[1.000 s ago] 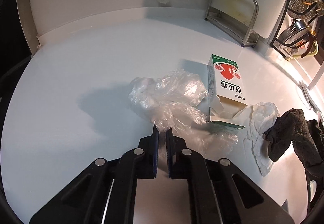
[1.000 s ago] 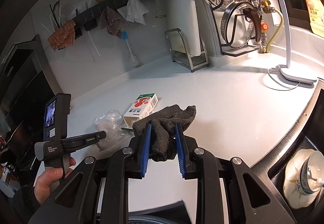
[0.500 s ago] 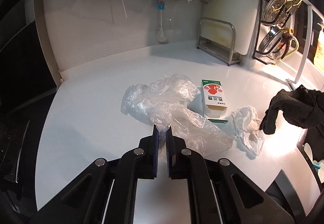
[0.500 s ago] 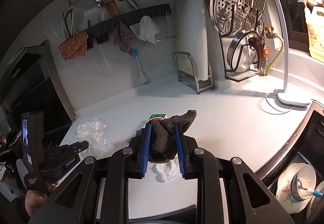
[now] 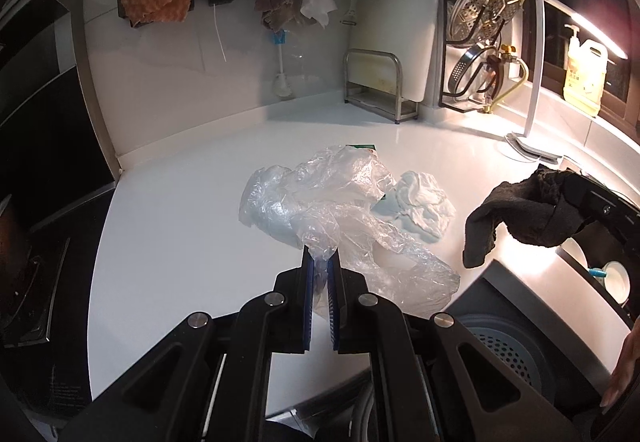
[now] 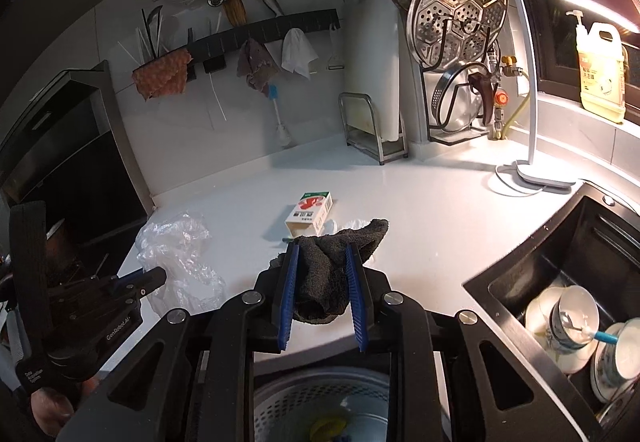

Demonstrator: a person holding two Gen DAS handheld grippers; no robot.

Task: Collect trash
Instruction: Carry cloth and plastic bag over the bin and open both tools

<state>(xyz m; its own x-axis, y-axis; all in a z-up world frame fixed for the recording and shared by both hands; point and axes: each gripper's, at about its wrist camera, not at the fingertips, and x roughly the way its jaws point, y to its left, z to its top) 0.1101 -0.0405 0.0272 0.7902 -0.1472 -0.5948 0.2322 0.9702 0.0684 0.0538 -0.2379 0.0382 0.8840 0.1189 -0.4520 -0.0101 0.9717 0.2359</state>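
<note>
My left gripper (image 5: pixel 320 256) is shut on a crumpled clear plastic bag (image 5: pixel 340 202), which hangs off the white counter (image 5: pixel 180 210) near its front edge. The same bag (image 6: pixel 176 250) shows at the left of the right wrist view, by the left gripper (image 6: pixel 154 278). My right gripper (image 6: pixel 322 254) is shut on a dark grey cloth (image 6: pixel 326 274), held above the counter; this cloth (image 5: pixel 516 214) also hangs at the right in the left wrist view. A small white carton (image 6: pixel 310 212) with red print lies on the counter. A crumpled white tissue (image 5: pixel 422 202) lies beside the bag.
A blue-grey perforated bin (image 6: pixel 320 406) stands below the counter's front edge. A black sink (image 6: pixel 560 274) at the right holds bowls and cups. A desk lamp (image 6: pixel 532 146), a metal rack (image 6: pixel 372 134), hanging cloths and a steamer plate line the back wall.
Both grippers have drawn back and up from the counter. The plastic bag came up and toward the front edge with the left gripper; the cloth rose with the right gripper. The bin came into view.
</note>
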